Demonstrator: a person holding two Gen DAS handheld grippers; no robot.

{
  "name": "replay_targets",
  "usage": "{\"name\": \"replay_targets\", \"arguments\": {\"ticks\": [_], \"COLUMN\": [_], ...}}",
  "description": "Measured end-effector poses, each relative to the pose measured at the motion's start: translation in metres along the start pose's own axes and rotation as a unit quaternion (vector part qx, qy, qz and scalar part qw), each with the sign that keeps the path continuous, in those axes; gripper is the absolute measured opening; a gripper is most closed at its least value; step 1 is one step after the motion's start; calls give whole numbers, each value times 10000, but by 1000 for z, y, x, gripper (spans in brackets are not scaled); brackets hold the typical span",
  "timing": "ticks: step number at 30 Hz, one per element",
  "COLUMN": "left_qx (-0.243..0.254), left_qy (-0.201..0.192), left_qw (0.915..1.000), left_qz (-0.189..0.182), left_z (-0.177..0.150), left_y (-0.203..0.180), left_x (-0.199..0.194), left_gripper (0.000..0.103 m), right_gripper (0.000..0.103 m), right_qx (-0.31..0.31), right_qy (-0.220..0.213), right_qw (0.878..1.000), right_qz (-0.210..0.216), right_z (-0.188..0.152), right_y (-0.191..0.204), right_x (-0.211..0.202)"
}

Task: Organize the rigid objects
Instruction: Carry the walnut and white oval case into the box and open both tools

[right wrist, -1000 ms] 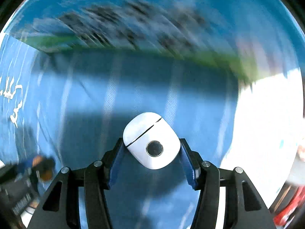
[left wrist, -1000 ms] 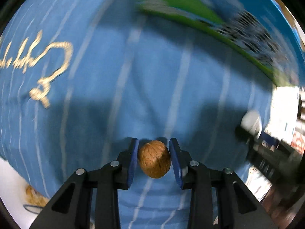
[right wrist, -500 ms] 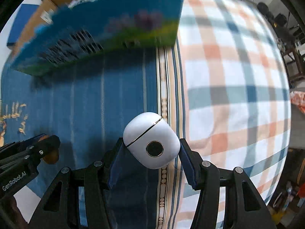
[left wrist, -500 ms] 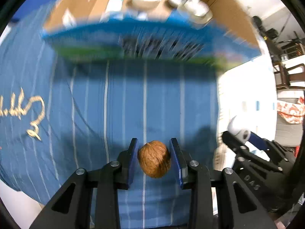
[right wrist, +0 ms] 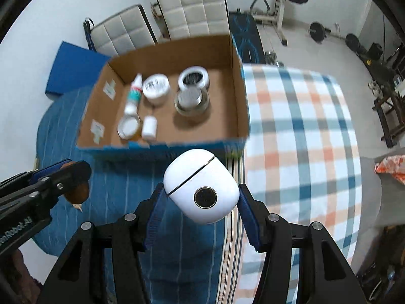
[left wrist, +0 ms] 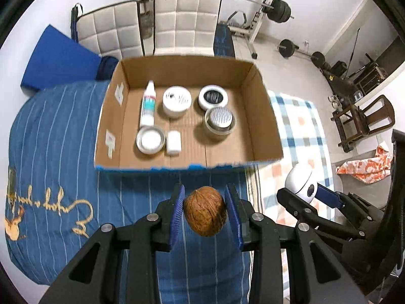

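Observation:
My left gripper [left wrist: 205,211] is shut on a brown walnut [left wrist: 205,210], held in the air above the blue striped cloth, just short of the near wall of an open cardboard box [left wrist: 263,116]. My right gripper [right wrist: 201,200] is shut on a white egg-shaped earbud case [right wrist: 201,192], also in the air before the box [right wrist: 238,96]. The right gripper shows in the left wrist view [left wrist: 311,197] to the right of the walnut. The left gripper shows in the right wrist view [right wrist: 73,179] at the left. The box holds a white tube [left wrist: 148,105], round tins [left wrist: 219,120] and white jars [left wrist: 176,101].
The box stands on a bed with a blue striped cloth [left wrist: 50,152] and a checked blanket [right wrist: 303,139]. Two white padded chairs [left wrist: 184,22] stand behind the box. Weight gear [left wrist: 276,10] lies on the floor. A wooden chair [left wrist: 367,119] is at the right.
Both grippers have risen and pulled back from close over the cloth, so the open box and the room came into view. The walnut and the case stayed gripped.

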State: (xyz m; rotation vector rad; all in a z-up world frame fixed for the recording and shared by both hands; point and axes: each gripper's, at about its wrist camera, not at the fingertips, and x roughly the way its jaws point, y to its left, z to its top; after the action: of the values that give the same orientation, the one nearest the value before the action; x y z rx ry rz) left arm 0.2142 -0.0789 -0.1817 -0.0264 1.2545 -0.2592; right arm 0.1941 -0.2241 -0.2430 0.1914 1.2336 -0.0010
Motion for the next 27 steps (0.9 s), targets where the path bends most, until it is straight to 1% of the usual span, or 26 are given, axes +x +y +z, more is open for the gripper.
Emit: {"name": "replay_targets", "arguments": {"ticks": [2,5,9,12,14,17,19,23,27], "left_qx": [48,68,1,-98,-208,-365,-400,-399,-405], "left_qy": [-68,-136,-62,122,342,680,913,1216,1592], "left_qw": [10000,9999,10000,9998,9989,9963,9943,9913,9855], "left_qz": [21,25,-54,-143,-238,-379,-368,-317,-431], "left_z": [9,23,44,63,77,92,103,119,132], "left_y": [1,4,13,24,34,47,54,60,62], "left_x": [2,7,22,44,67,100,125,163,196], "left_gripper": [30,30,30,30,30,30,30,30,30], "right_gripper": [58,58,58,58,58,58,58,58,58], "right_qx": [-24,-28,28,125,147,226,269,301,238], "right_qy": [-99,-175,-91,105,206,484,642,910,1171], "right_qw": [9999,9998,10000,9999,9997,9986,9975,9952,9923], "right_qz": [-3,12,22,27,-6,-24,-84,-195,-322], "right_z": [9,23,45,61,69,79,84,93,100], "right_y": [-1,3,5,3,3,3,3,5,9], "right_x": [-15,-18,-3,24,40,75,96,129,154]}}
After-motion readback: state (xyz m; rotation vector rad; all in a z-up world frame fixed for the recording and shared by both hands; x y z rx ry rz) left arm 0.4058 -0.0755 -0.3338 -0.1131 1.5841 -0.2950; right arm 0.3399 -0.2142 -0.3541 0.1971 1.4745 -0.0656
